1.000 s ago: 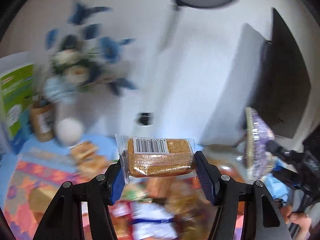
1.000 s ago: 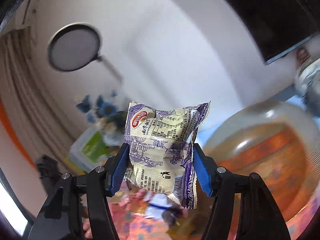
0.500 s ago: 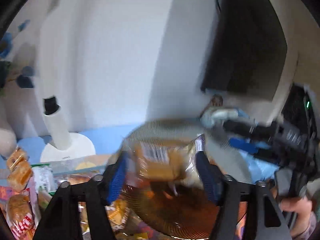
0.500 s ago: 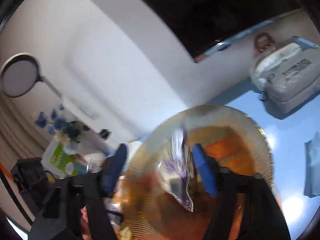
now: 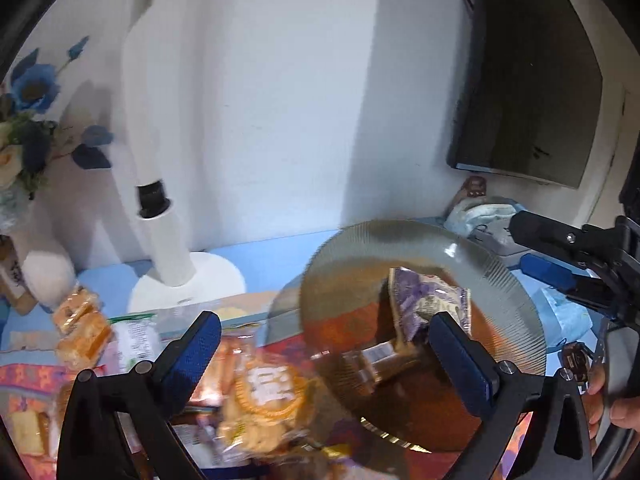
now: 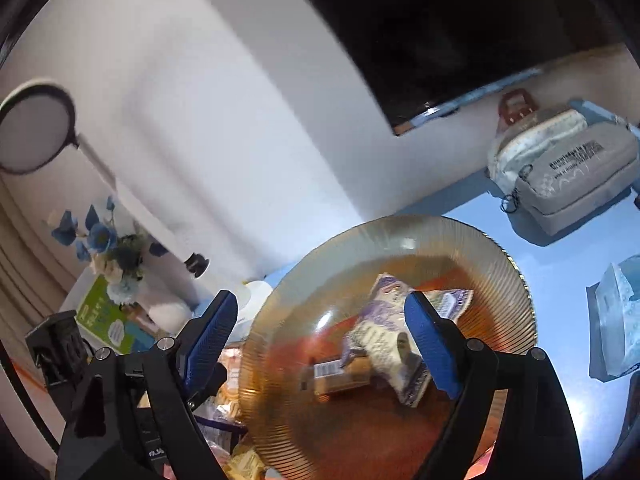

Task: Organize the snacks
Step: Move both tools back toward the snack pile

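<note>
Both claws, left [image 5: 326,354] & right [image 6: 320,328], are gaping wide w/ nothing in them. Purple pack [image 6: 390,322] & brown bar [image 6: 340,374] are lying in the bowl [image 6: 516,320]. Next, prob. going for another snack from the pile [image 5: 260,396].

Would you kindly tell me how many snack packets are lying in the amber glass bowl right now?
2. A purple-and-white packet lies toward the right of the amber glass bowl, and a brown biscuit bar with a barcode lies beside it, to its left. Blur could hide others.
</note>
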Motion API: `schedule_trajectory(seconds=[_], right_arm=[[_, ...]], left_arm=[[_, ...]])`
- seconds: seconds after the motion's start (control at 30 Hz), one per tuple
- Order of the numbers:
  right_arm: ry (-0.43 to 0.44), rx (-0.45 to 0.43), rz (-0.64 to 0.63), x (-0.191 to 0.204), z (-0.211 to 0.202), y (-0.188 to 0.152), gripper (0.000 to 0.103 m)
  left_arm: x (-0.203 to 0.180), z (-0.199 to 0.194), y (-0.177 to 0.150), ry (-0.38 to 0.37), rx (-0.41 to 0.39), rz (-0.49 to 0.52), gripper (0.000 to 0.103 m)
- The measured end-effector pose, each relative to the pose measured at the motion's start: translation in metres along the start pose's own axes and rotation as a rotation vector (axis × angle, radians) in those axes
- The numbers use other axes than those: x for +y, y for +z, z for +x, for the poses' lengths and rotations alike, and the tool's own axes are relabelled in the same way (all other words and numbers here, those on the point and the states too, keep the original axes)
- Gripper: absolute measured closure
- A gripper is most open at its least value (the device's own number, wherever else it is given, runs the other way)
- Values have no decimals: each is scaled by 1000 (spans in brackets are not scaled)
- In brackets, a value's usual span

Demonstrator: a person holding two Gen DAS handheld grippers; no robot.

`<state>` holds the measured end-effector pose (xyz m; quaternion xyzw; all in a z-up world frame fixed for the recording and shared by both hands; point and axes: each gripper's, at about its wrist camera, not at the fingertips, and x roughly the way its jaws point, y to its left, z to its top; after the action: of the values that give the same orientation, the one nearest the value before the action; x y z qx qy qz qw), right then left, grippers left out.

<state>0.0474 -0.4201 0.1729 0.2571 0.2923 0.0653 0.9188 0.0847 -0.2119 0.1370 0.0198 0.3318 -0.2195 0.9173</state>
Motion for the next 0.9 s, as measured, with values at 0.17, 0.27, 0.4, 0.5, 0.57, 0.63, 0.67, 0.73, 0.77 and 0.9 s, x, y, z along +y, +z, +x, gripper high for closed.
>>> schedule_trajectory(seconds=[0.17, 0.27, 0.4, 0.5, 0.57, 0.63, 0.67, 0.73, 0.77, 0.9], right_arm=[[-11, -8, -83, 46, -5, -9, 11], [-12, 2, -136, 78, -6, -22, 4], [-44, -7, -233, 120, -7, -49, 0], [-75, 12, -318, 146, -4, -72, 0], [-88, 44, -352, 156, 2, -87, 0], [-99, 76, -377, 162, 10, -102, 0], [-108, 92, -388, 165, 16, -111, 0], [-129, 125, -404, 167, 27, -126, 0], [-138, 140, -406, 167, 31, -133, 0], [-191, 204, -401, 153, 52, -160, 0]], left_arm=[[41, -32, 1, 46, -19, -64, 0], [69, -54, 0, 96, -32, -96, 0], [115, -88, -10, 202, -46, -132, 0], [153, -109, -27, 277, -38, -153, 0], [179, -115, -39, 329, -20, -179, 0], [205, -121, -53, 378, 2, -208, 0], [221, -123, -62, 400, 18, -227, 0], [240, -125, -76, 410, 39, -256, 0], [249, -125, -84, 414, 51, -271, 0], [278, -111, -116, 416, 104, -329, 0]])
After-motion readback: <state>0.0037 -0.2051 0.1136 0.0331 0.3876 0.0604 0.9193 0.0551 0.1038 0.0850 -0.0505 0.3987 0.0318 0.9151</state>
